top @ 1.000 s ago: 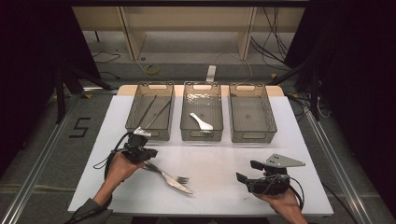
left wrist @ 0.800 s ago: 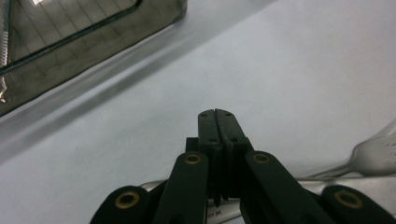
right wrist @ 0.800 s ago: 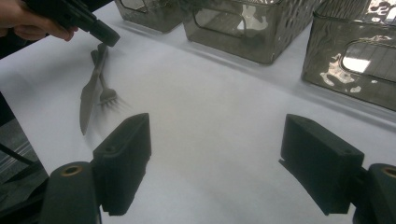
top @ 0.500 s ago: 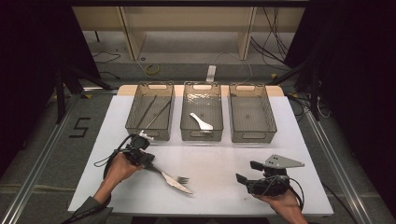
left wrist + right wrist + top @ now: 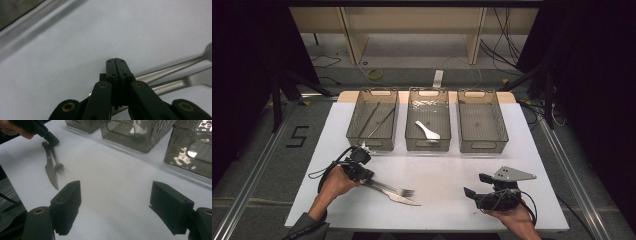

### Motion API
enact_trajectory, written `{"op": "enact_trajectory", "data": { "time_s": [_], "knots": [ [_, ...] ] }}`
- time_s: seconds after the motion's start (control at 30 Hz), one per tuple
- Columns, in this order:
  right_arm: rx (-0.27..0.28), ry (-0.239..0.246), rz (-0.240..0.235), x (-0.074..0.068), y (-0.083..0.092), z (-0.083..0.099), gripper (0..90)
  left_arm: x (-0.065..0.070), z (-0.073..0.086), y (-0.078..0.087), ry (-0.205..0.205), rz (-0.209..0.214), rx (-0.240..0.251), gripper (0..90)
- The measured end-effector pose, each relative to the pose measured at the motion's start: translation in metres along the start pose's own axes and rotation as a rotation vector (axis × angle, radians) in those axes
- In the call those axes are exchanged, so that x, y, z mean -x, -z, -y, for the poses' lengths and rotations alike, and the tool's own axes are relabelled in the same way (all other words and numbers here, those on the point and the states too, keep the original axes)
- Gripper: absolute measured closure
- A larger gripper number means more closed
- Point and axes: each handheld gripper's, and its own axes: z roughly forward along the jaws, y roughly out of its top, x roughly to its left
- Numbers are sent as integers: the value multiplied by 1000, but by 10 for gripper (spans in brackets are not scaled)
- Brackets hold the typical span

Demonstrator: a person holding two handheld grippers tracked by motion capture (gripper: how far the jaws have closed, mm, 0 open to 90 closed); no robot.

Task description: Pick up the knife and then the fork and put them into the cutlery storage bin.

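A metal fork [image 5: 401,190] and a metal knife [image 5: 402,199] lie side by side on the white table [image 5: 442,170], left of centre. My left gripper [image 5: 367,179] sits low at their handle ends. In the left gripper view its jaws [image 5: 115,61] are shut, pad against pad, with the fork handle [image 5: 175,65] and knife handle [image 5: 185,81] running out from under them; whether a handle is pinched I cannot tell. My right gripper [image 5: 476,185] is held at the front right, open, with bare table between its jaws [image 5: 117,195]. It faces the fork [image 5: 58,165] and knife [image 5: 51,173].
Three smoky clear bins stand in a row at the back. The left bin [image 5: 354,117] holds long thin utensils, the middle bin [image 5: 411,125] holds a white spoon [image 5: 428,131], and the right bin [image 5: 501,125] stands beside it. Bare table lies between the two hands.
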Motion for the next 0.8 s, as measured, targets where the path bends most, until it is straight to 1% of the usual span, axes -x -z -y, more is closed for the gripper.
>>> {"op": "enact_trajectory", "data": {
  "time_s": [0.13,0.3,0.33,0.4,0.5,0.57,0.6,0.67,0.73,0.8],
  "knots": [
    [-8,1,2,-1,0,0,259,1,3,2,3,5,-13,891],
    [-12,6,1,-2,-2,-1,260,4,14,7,14,21,-39,891],
    [-9,11,-2,-1,-2,-1,260,5,16,8,8,22,-47,891],
    [-13,10,-3,-2,-3,-2,260,8,19,9,10,19,-54,891],
    [-14,15,-3,-2,-3,-2,260,14,24,12,-4,11,-72,891],
    [-15,16,-3,-2,-3,-2,260,17,28,13,-6,15,-80,891],
    [-15,15,-3,-2,-3,-2,260,19,30,14,-15,16,-85,891],
    [-14,16,-4,-2,-3,-2,260,22,33,15,-10,25,-90,891],
    [-14,17,-6,-2,-3,-1,260,25,36,16,-15,38,-101,891],
    [-19,19,-7,-3,-3,-1,260,25,37,17,-18,47,-104,891]
  ]
}}
